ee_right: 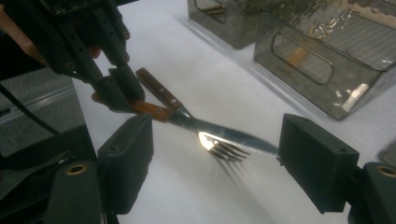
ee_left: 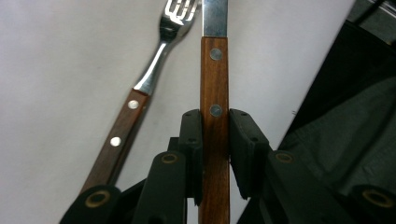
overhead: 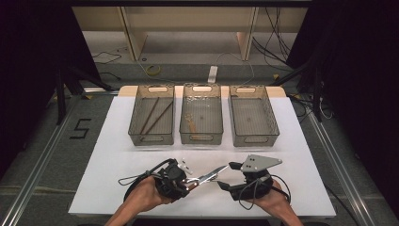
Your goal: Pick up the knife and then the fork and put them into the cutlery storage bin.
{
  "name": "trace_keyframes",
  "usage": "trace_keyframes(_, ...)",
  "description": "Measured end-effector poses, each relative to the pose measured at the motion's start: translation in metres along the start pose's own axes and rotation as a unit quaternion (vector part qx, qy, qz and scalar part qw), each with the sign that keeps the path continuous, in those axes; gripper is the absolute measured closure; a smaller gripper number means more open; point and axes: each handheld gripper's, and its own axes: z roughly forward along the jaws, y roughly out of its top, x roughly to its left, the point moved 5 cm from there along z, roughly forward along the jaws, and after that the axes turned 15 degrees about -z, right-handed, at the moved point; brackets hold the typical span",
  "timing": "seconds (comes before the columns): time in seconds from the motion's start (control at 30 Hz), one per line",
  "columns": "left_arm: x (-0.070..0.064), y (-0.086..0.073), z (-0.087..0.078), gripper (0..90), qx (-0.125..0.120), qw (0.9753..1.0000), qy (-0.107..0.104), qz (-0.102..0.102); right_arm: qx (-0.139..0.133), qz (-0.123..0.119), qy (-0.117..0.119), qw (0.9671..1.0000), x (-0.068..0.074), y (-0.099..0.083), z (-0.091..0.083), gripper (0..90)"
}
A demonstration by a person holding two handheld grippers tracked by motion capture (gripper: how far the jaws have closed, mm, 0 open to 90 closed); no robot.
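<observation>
Knife: near-centre of table, wooden handle clamped in left gripper, blade running right and slightly far toward right gripper, whose jaws stand wide apart, empty, around its tip. Fork lies just beside.

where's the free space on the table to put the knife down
Bare white table lies left of the left gripper, and in the strip between the three bins and the grippers. Right of the right gripper is free too. It is crowded between the grippers, where the knife and fork sit.
</observation>
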Motion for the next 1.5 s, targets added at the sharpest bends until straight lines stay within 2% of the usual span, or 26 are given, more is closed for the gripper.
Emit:
trace_keyframes(0.07, -0.001, 0.001, 0.000, 75.2, 0.008, 0.9999, -0.006, 0.006, 0.003, -0.013, 0.004, 0.9999, 0.004, 0.002, 0.003, 27.4)
trace_keyframes(0.27, -0.005, 0.012, -0.004, 75.2, 0.009, 0.9997, -0.010, 0.021, 0.015, -0.054, 0.020, 0.9982, 0.016, 0.007, 0.011, 27.4)
trace_keyframes(0.5, -0.014, 0.018, -0.002, 75.2, 0.022, 0.9989, -0.023, 0.035, 0.029, -0.116, 0.034, 0.9923, 0.027, 0.011, 0.021, 32.0)
trace_keyframes(0.63, -0.016, 0.018, -0.001, 75.2, 0.028, 0.9985, -0.027, 0.038, 0.050, -0.150, 0.037, 0.9867, 0.032, 0.010, 0.030, 33.5)
trace_keyframes(0.77, -0.019, 0.019, -0.003, 75.2, 0.033, 0.9979, -0.033, 0.044, 0.066, -0.189, 0.039, 0.9790, 0.037, 0.008, 0.036, 36.2)
trace_keyframes(1.0, -0.021, 0.019, -0.002, 75.2, 0.041, 0.9971, -0.044, 0.046, 0.087, -0.250, 0.025, 0.9640, 0.044, 0.004, 0.044, 42.6)
trace_keyframes(1.1, -0.022, 0.019, -0.003, 75.1, 0.045, 0.9968, -0.045, 0.050, 0.098, -0.276, 0.029, 0.9559, 0.047, 0.002, 0.047, 44.7)
trace_keyframes(1.33, -0.027, 0.019, 0.000, 75.2, 0.055, 0.9957, -0.051, 0.054, 0.113, -0.310, 0.030, 0.9435, 0.052, -0.002, 0.053, 51.5)
trace_keyframes(1.5, -0.028, 0.020, 0.000, 75.2, 0.062, 0.9951, -0.052, 0.057, 0.119, -0.322, 0.025, 0.9390, 0.054, -0.003, 0.054, 58.4)
